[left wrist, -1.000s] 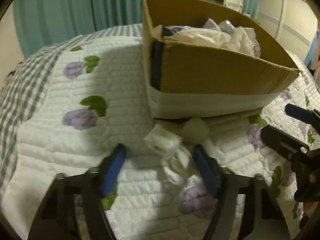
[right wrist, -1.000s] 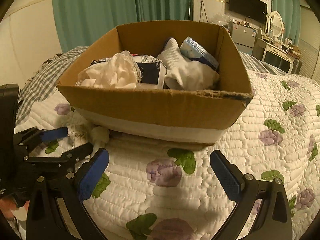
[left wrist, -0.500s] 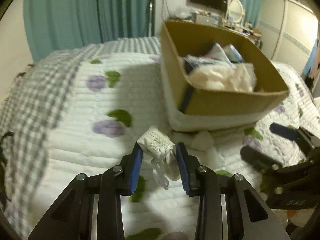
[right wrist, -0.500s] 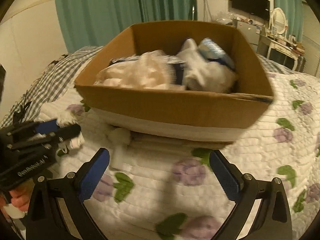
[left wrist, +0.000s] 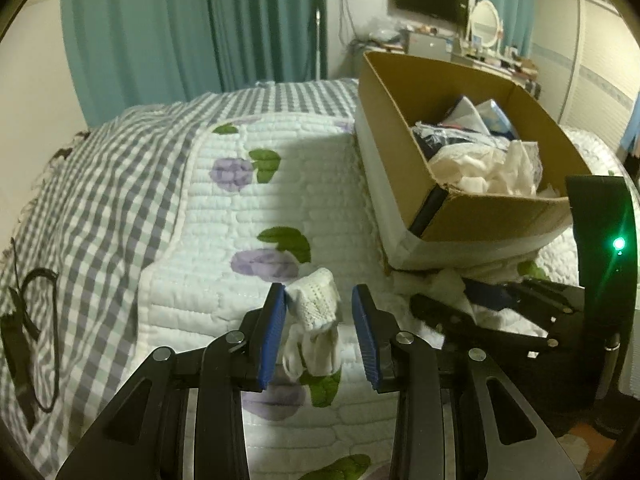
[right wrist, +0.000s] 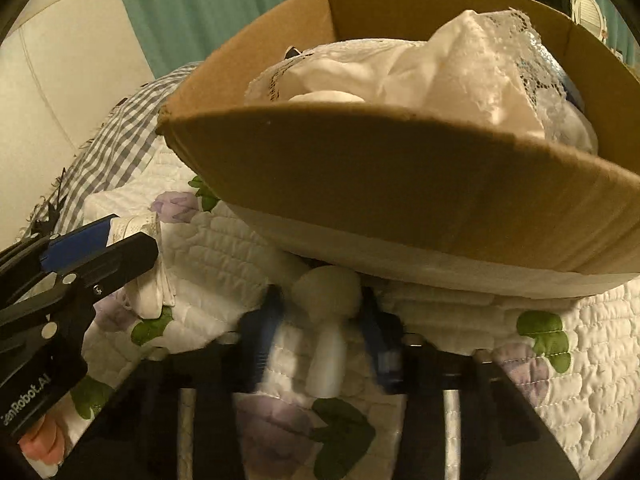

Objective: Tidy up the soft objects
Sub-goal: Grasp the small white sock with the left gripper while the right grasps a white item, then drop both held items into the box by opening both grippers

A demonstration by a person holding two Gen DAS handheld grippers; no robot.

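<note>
My left gripper (left wrist: 319, 300) is shut on a white lace-cuffed sock (left wrist: 316, 312) and holds it above the quilt; the sock hangs between the blue pads. It also shows at the left of the right wrist view (right wrist: 138, 240). My right gripper (right wrist: 320, 320) has its blurred blue pads on either side of a second white sock (right wrist: 326, 300) lying on the quilt against the front foot of the cardboard box (right wrist: 400, 184). The box (left wrist: 472, 212) holds white lace cloth (right wrist: 440, 76) and other soft items.
The bed carries a white quilt with purple flowers (left wrist: 248, 208) and a grey checked blanket (left wrist: 100, 200) on the left. Teal curtains (left wrist: 180, 32) hang behind. A dresser with a mirror (left wrist: 486, 20) stands at the back right.
My left gripper has lifted the lace sock and drawn back from the box. My right gripper has moved in low toward the box front and narrowed around the second sock.
</note>
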